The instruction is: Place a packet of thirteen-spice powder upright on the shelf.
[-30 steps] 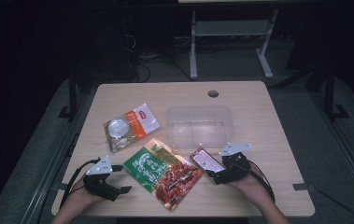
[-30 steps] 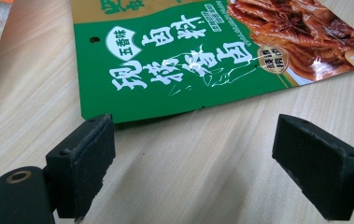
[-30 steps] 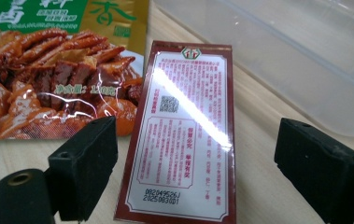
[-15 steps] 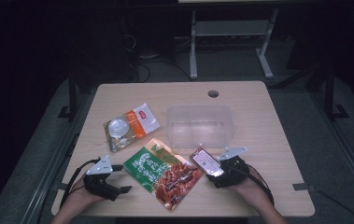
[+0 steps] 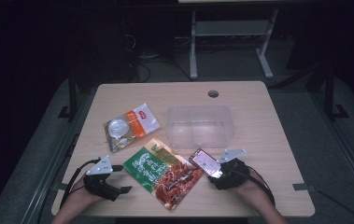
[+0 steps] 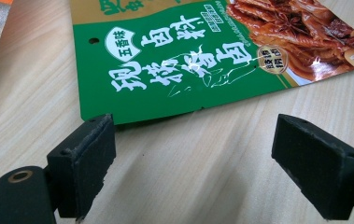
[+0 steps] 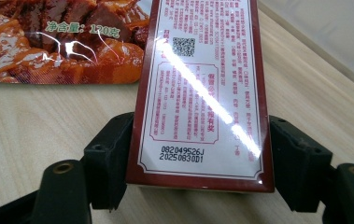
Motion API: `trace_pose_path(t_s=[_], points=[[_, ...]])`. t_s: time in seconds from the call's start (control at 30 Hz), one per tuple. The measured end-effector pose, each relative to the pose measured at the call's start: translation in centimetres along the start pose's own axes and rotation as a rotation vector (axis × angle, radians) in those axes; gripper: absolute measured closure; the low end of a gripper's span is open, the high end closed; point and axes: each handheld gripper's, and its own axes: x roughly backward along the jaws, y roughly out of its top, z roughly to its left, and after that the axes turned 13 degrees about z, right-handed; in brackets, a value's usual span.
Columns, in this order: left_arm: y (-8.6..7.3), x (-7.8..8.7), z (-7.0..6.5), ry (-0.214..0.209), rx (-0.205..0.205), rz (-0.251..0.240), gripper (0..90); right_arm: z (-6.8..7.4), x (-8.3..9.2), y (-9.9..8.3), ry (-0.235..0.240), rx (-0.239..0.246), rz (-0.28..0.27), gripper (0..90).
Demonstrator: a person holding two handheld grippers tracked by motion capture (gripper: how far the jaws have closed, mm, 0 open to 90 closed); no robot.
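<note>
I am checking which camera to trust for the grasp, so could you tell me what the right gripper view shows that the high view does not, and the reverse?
Right gripper view: the red box's printed label with QR code and date stamp, and the black pads against its two sides, the jaws having just been closing on it.

High view: the clear plastic container, the orange pouch, and the left gripper open beside the green-and-red packet.

Both: the red box, that packet, the wooden table and the right gripper.
</note>
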Motion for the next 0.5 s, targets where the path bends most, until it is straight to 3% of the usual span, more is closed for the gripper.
trace_pose_path(t_s=[0.33,0.43,0.5], points=[[0.1,0.07,-0.08,-0.007,-0.005,-0.017,13.5,-0.23,0.17,0.04,0.004,0.007,0.01,31.7],[0.05,0.2,-0.04,-0.004,-0.002,-0.016,13.5,-0.68,0.51,-0.25,0.043,-0.005,0.009,31.8],[0.05,0.22,-0.01,-0.004,-0.004,-0.016,13.5,-0.86,0.63,-0.34,0.042,0.002,0.003,31.8]])
